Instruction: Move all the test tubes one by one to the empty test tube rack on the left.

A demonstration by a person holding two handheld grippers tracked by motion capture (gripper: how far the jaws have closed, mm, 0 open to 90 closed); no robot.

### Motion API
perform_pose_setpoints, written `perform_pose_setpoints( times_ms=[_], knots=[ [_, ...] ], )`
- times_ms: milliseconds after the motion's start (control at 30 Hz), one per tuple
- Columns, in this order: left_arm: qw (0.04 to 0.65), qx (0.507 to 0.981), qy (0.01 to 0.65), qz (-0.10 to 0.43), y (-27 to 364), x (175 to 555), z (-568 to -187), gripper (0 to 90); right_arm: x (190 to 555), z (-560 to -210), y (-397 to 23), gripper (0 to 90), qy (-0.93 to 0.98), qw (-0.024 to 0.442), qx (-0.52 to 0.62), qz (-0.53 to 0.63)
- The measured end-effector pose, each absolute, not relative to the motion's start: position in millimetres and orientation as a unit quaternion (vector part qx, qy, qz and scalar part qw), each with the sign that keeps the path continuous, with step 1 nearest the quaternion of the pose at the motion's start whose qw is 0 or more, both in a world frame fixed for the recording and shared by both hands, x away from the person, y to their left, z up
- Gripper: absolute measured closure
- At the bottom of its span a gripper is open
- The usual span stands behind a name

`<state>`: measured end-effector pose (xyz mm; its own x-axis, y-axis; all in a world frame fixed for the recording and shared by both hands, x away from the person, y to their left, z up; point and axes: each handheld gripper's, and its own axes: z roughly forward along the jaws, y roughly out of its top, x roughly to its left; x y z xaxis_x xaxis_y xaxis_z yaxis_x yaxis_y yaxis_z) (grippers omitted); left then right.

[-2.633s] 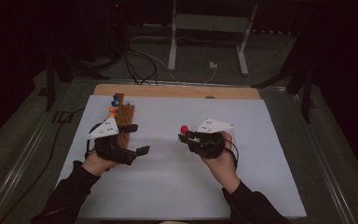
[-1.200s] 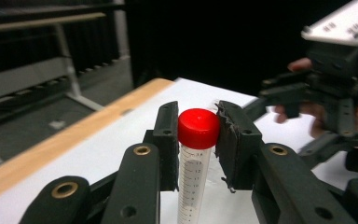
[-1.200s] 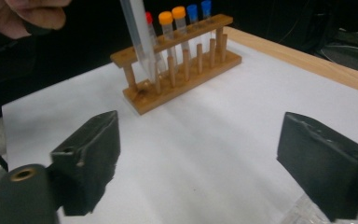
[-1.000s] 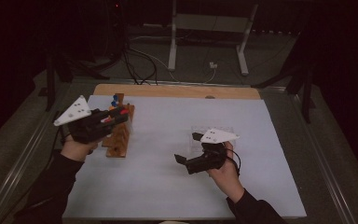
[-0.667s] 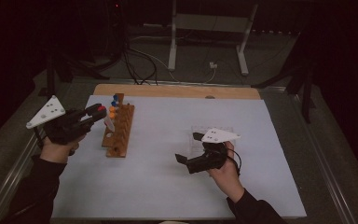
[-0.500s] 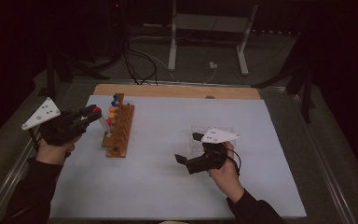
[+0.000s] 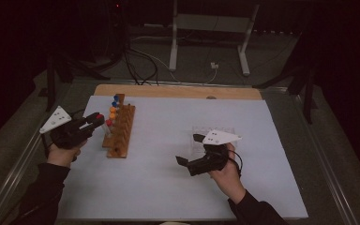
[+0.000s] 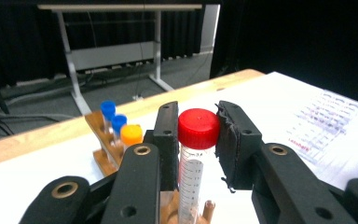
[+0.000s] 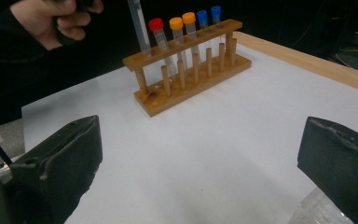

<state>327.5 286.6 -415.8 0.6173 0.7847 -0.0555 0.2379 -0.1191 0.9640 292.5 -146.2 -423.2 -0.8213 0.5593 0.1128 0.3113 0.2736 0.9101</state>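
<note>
Near the white sheet's left edge, the left gripper clamps a red-capped tube just under its cap, above the wooden rack. The right gripper rests mid-sheet, jaws wide and empty. Its own view shows the tube's clear body at the rack's near end, beside another red-capped tube.

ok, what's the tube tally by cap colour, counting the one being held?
Red-capped clear plastic tubes: 2, one of them in the left claw
Orange-capped clear plastic tubes: 2
Blue-capped clear plastic tubes: 2
Total: 6
</note>
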Motion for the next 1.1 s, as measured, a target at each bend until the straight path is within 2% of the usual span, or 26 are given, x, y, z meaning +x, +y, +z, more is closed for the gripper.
perform_pose_setpoints(
  times_ms=[400,733,900,1000,1100],
  knots=[
    [0.52,0.731,0.381,0.223,282,336,-445,71.7,293,-424,-147,0.0,0.789,0.11,0.278,0.537],
    [0.512,0.743,0.378,0.207,282,336,-452,69.6,293,-424,-150,0.0,0.787,0.108,0.281,0.539],
    [0.519,0.75,0.363,0.191,276,327,-446,34.8,293,-423,-151,0.0,0.786,0.109,0.281,0.54],
    [0.525,0.755,0.347,0.183,269,318,-440,20.5,293,-423,-152,0.0,0.786,0.11,0.283,0.539],
    [0.531,0.757,0.336,0.18,261,308,-436,13.5,293,-424,-152,0.0,0.786,0.11,0.283,0.539]
  ],
)
